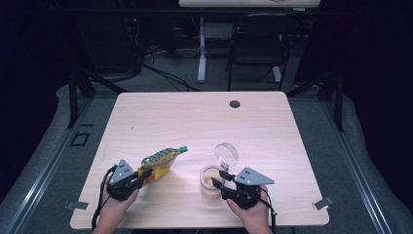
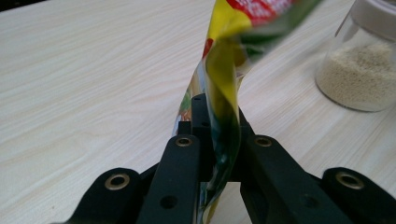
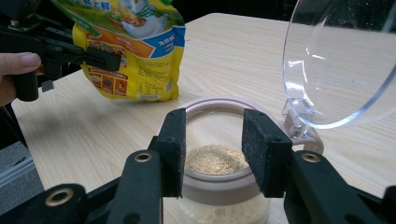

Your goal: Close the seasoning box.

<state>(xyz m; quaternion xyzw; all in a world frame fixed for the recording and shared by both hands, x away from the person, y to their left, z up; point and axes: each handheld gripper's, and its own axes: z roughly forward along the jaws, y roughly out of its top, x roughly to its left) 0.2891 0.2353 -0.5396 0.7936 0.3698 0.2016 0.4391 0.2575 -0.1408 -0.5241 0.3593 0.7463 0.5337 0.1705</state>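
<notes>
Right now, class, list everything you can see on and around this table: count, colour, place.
pouch: one, yellow with green cap, table's near left, pinched in the left claw
jar: one, clear with pinkish rim, pale grains inside, near centre, rim between the right claw's jaws
lid: one, clear, hinged open above the jar
table: one, pale wood
chair: one, dark, beyond the table
left claw: black, near left
right claw: black, near right

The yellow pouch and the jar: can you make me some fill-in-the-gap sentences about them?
1. The left gripper is shut on the ____ pouch.
2. The jar has its clear lid flipped ____.
3. The right gripper has its jaws on either side of the jar's ____.

Missing words: yellow; open; neck
</notes>
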